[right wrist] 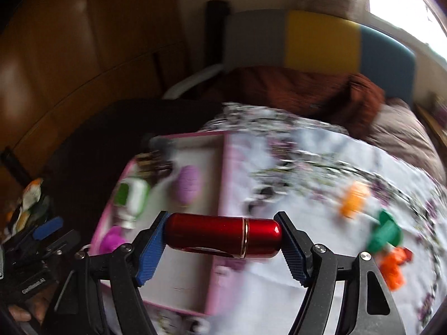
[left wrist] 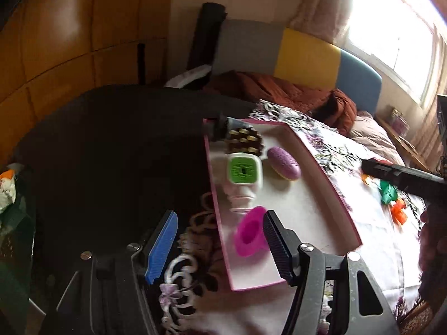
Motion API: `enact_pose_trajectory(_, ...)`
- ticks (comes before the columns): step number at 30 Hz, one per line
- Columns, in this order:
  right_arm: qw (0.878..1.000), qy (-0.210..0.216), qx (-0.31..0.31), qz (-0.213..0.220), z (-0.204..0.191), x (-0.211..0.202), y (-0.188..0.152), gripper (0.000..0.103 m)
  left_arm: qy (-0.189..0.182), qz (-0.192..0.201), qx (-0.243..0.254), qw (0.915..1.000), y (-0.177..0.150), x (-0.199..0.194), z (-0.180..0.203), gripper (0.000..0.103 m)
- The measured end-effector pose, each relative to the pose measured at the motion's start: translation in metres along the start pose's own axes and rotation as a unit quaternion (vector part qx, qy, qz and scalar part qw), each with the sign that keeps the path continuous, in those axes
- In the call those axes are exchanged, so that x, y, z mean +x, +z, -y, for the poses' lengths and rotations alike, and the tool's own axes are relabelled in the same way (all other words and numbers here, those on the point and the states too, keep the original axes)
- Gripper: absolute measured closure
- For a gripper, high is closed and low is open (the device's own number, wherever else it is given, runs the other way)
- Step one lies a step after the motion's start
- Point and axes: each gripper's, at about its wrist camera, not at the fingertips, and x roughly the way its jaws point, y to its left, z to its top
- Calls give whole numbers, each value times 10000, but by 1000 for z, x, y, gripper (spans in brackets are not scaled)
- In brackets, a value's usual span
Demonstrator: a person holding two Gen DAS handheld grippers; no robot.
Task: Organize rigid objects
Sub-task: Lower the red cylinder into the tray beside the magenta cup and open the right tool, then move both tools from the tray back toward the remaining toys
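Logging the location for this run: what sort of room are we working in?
Most likely a bedroom. The tray sits on a floral bedspread, with a padded grey, yellow and blue headboard behind, a rumpled rust-brown blanket, and a wooden wardrobe alongside.

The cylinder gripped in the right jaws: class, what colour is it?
Glossy red cylinder with a thin gold band, clearest in the right wrist view.

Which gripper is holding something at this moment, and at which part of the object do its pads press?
The right gripper holds a red metal cylinder lengthwise, one pad on each end. The left gripper holds nothing; its jaws stand open.
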Motion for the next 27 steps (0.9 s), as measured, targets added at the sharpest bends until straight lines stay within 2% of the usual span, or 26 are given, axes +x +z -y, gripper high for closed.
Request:
enact_pose_trajectory(4, 9991, -22, -241, -341, -40, 37, 1, 28, 23, -14, -116, 9999, -2, 2, -8, 39)
enact_pose_trajectory(8, 9960, -218, -318, -808, -57, 77, -5, 28, -5, -47, -108, 9999, -4, 4, -9, 39)
enact_pose_trajectory(12, 9939, 22, -176, -1086, -64, 100, -14, 28, 0, -93, -122, 9999, -7, 7, -12, 39)
enact_pose_trajectory(15, 9931, 280, -141, -1132, -68, 105, -18, 28, 20, -140, -193, 9997, -8, 11, -15, 39)
enact_pose_trajectory(19, 9930, 376, -146, -1107, -70, 105, -23, 26, 48, -194, -236, 9995, -9, 14, -17, 39)
enact_pose_trajectory(27, 9968, 284, -81, -749, -62, 79, -16, 18, 37, -162, -87, 9998, -8, 13, -8, 39)
